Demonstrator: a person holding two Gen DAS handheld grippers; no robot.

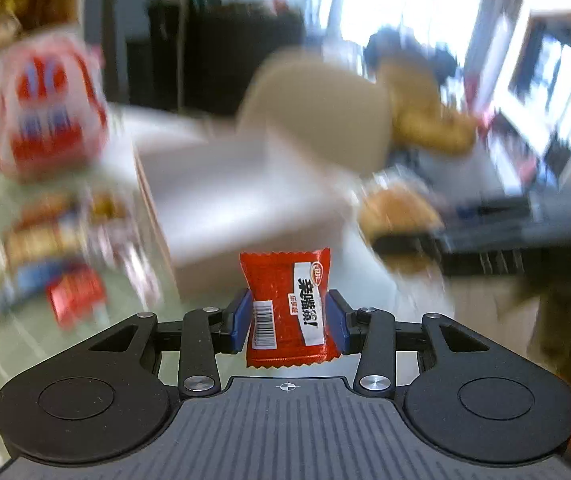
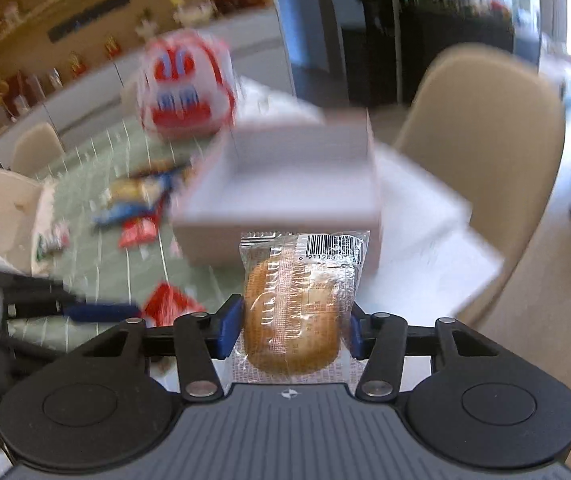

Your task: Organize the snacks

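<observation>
Left wrist view: my left gripper (image 1: 288,320) pinches a red snack packet (image 1: 287,308) | right gripper (image 2: 291,320) clamps a clear-wrapped cake (image 2: 297,308) | step: both carried clear of the table | next: I'd guess drop into white box (image 2: 285,208).

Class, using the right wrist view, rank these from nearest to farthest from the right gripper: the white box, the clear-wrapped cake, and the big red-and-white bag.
1. Clear-wrapped cake: gripped between the pads of the right gripper.
2. White box: just beyond the cake, centre of the table.
3. Red-and-white bag: behind the box, to its left.
</observation>
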